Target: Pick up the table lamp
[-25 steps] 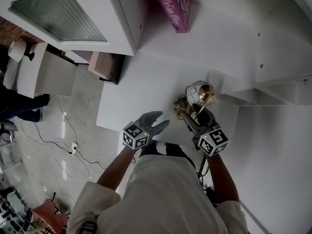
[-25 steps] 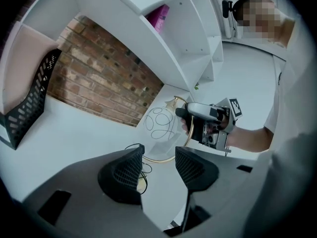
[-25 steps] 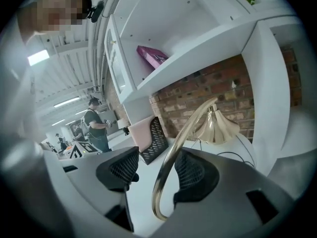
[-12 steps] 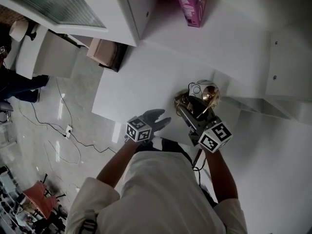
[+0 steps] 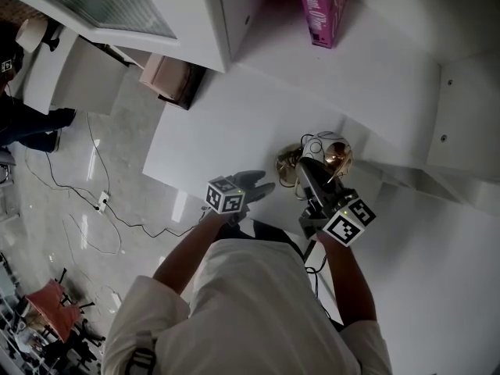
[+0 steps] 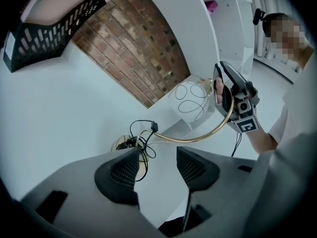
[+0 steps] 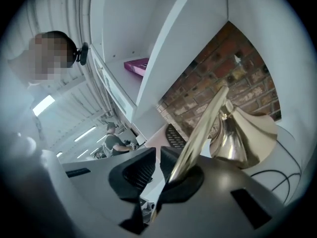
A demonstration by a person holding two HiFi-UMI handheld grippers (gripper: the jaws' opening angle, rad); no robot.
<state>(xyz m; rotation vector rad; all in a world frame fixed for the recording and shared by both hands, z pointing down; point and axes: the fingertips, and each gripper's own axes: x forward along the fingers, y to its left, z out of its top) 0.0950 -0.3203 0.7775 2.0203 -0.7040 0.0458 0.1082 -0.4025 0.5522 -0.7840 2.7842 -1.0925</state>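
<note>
The table lamp (image 5: 337, 156) is gold, with a bell shade (image 7: 242, 138), a thin curved arm (image 6: 208, 133) and a round base (image 6: 121, 143) wrapped in black cord. It stands on the white table (image 5: 226, 123) near its right end. My right gripper (image 5: 306, 169) is closing on the arm just below the shade, and the gold rod (image 7: 203, 128) runs down between its jaws (image 7: 157, 155). My left gripper (image 5: 262, 184) hovers low at the table's near edge, left of the lamp. Its jaws (image 6: 157, 155) are opening a little with nothing between them, and the base lies just beyond them.
A pink box (image 5: 320, 10) stands on the shelf behind the table. White cabinet units (image 5: 461, 92) rise to the right. A black mesh tray (image 6: 49, 29) sits above a brick wall (image 6: 143, 53). Cables (image 5: 94, 209) trail over the floor at the left.
The right gripper's jaws have come together round the lamp's arm. The left gripper has rolled and sunk toward the table's edge.
</note>
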